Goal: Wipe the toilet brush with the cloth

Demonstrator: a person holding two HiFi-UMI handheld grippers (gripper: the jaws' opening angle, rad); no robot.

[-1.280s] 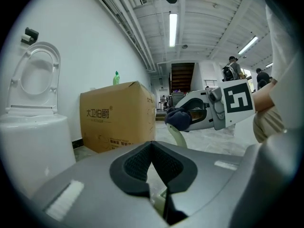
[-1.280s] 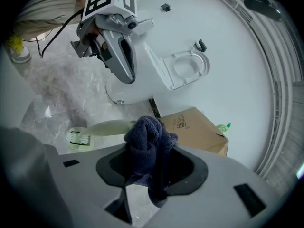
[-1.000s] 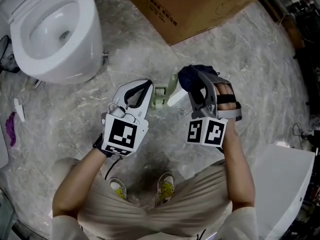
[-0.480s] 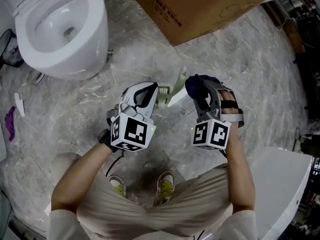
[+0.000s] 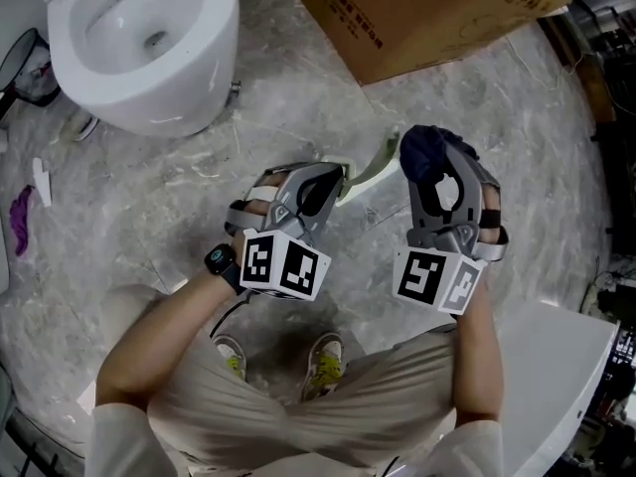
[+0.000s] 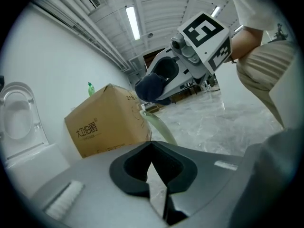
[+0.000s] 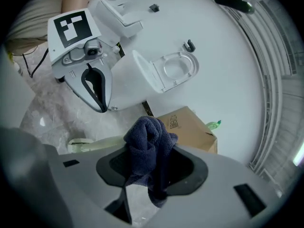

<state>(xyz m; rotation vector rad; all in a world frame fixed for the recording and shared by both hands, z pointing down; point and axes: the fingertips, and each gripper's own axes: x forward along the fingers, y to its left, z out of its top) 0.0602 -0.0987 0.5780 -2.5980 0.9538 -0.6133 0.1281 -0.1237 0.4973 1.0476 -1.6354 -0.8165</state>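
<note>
The pale green toilet brush leans upward between my two grippers. Its bristled head is low near the floor. The handle rises to the dark blue cloth, where its top end is hidden. My right gripper is shut on that cloth, which bunches out past the jaws. My left gripper hangs over the brush head with its jaws together and nothing between them. In the right gripper view its tip stands apart from the brush. Whether the cloth also pinches the handle is hidden.
A white toilet stands at the far left and a cardboard box at the far right. A white unit is close on my right. The person's shoes are below the grippers. Small litter lies at the left edge.
Both grippers have shifted right in the head view. The left gripper has moved over the brush head, which showed beside its tip before. The cloth stays clamped at the handle's top.
</note>
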